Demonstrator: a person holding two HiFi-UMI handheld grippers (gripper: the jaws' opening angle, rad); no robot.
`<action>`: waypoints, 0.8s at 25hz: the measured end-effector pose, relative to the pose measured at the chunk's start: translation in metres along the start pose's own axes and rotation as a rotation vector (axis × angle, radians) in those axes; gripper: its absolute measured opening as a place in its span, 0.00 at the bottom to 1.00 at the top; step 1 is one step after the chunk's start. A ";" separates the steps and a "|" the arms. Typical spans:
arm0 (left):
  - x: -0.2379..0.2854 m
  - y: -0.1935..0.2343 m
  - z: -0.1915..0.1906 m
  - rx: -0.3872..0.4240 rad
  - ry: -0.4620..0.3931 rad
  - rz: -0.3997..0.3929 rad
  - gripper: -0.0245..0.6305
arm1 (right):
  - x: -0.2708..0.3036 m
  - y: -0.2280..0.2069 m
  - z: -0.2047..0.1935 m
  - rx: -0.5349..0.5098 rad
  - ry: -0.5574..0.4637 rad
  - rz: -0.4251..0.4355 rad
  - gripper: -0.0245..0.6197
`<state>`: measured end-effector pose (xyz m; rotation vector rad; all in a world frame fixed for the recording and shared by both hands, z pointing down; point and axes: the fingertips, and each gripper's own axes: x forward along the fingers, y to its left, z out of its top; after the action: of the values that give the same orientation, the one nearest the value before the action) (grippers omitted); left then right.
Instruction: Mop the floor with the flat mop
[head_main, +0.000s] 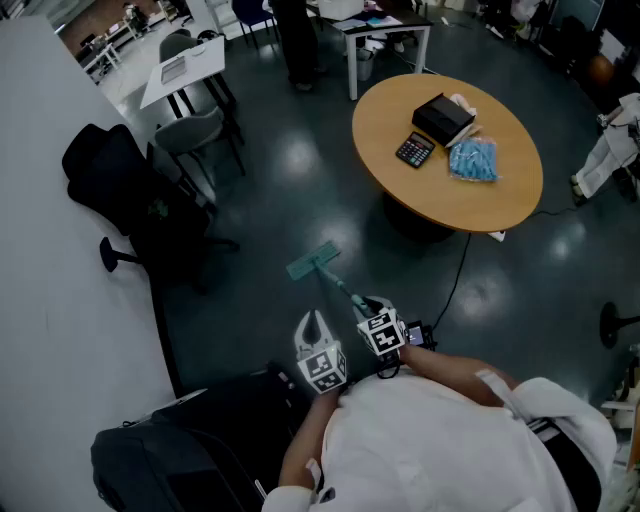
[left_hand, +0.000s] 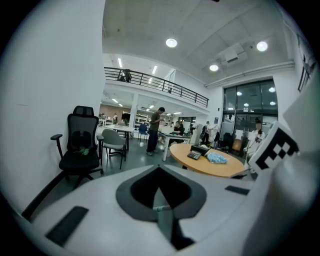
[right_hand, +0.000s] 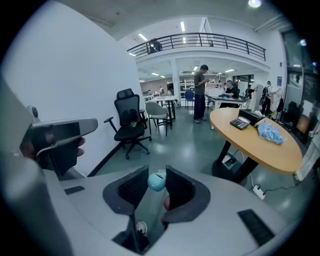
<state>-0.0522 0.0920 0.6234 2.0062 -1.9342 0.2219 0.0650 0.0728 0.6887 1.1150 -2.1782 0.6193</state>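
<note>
The teal flat mop (head_main: 313, 262) is laid head-down on the dark floor (head_main: 300, 160) just short of the round wooden bench (head_main: 510, 190). Its handle is clamped in the right tool (head_main: 370, 308). The left tool (head_main: 314, 325) is kept with jaws together, empty. No wet trail is seen, so most of the mopping is judged still undone.

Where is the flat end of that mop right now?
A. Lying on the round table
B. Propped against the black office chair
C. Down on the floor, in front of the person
C: the mop head lies flat on the dark floor, clear of the round table, and its handle runs back to the right gripper.
</note>
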 end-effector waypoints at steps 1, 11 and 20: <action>0.000 -0.001 0.000 -0.001 -0.001 0.001 0.04 | 0.000 -0.001 -0.001 0.000 0.000 0.000 0.21; -0.004 -0.008 0.000 0.001 -0.009 0.005 0.04 | 0.000 -0.006 -0.006 0.002 -0.009 -0.004 0.21; 0.008 -0.002 -0.001 -0.018 0.005 0.059 0.04 | 0.005 -0.019 -0.029 0.034 0.002 -0.004 0.21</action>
<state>-0.0493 0.0850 0.6270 1.9370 -1.9873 0.2224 0.0878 0.0788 0.7152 1.1356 -2.1710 0.6574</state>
